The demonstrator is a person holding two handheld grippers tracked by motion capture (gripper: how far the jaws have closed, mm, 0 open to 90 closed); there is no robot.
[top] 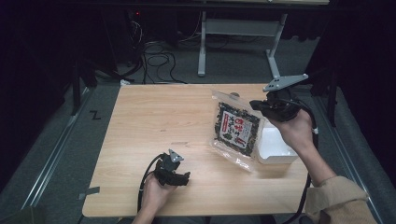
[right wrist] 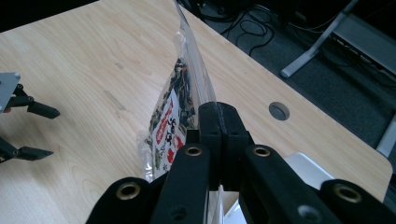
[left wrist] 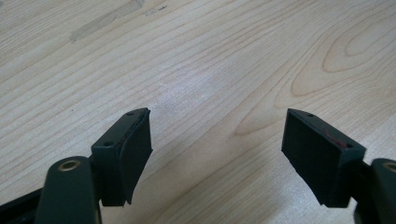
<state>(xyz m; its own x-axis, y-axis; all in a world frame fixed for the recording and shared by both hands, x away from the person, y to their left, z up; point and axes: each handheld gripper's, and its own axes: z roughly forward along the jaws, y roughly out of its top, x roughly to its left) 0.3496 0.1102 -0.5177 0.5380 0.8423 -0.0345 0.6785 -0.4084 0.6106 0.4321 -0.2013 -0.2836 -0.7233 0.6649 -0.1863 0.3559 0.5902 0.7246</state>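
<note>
A clear plastic snack bag (top: 236, 128) with a red and white label and dark contents hangs above the table's right side. My right gripper (top: 259, 105) is shut on its edge and holds it up; in the right gripper view the jaws are pressed together on the bag (right wrist: 180, 100). My left gripper (top: 186, 178) rests low near the front edge, held in a hand, its jaws open. In the left gripper view its pads (left wrist: 138, 149) stand wide apart over bare wood with nothing between them.
A white tray (top: 275, 147) sits on the wooden table (top: 149, 116) at the right, partly behind the bag. A round cable hole (right wrist: 279, 111) lies near the far edge. Cables and a metal stand's legs lie on the floor beyond the table.
</note>
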